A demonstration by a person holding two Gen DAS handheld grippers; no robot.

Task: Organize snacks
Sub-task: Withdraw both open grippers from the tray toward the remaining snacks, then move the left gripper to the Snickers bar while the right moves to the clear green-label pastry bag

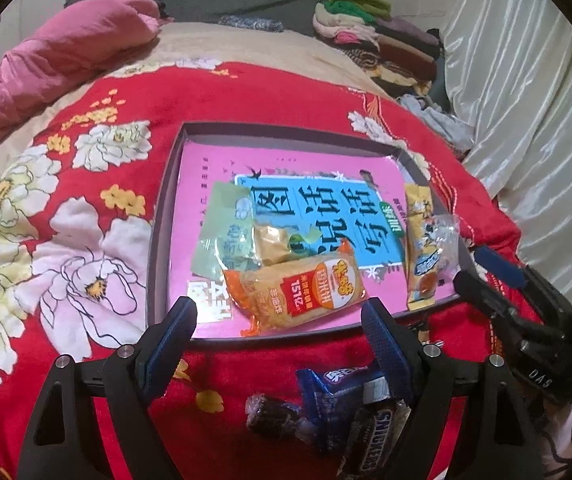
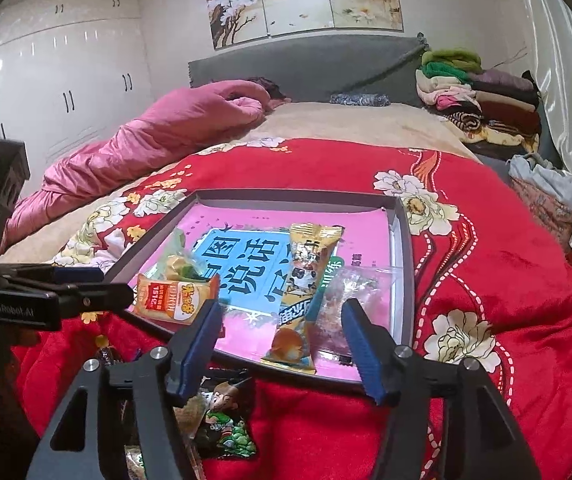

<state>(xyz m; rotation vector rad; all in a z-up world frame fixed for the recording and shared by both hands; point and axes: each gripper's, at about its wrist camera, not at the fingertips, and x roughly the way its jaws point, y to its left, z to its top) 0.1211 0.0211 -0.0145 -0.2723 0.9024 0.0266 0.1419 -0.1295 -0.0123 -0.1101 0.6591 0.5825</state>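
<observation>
Resting on a red floral blanket (image 1: 245, 92), a shallow grey tray (image 1: 165, 204) held a pink booklet (image 1: 318, 164) and several snacks. An orange snack pack (image 1: 298, 292) lay near the tray's near edge, partly over a pale green packet (image 1: 221, 232). A long yellow packet (image 2: 302, 292) and a clear wrapper (image 2: 350, 300) lay side by side toward the tray's right side. The left gripper (image 1: 281, 320) hovered with its jaws spread wide and nothing between them, above the near rim. The right gripper (image 2: 281, 320) also stood spread, pinching nothing, with the yellow packet and clear wrapper lying beyond its fingertips. On the blanket outside the tray lay a Snickers bar (image 1: 374, 436), a blue wrapped snack (image 1: 334, 384) and a dark candy (image 1: 269, 412).
</observation>
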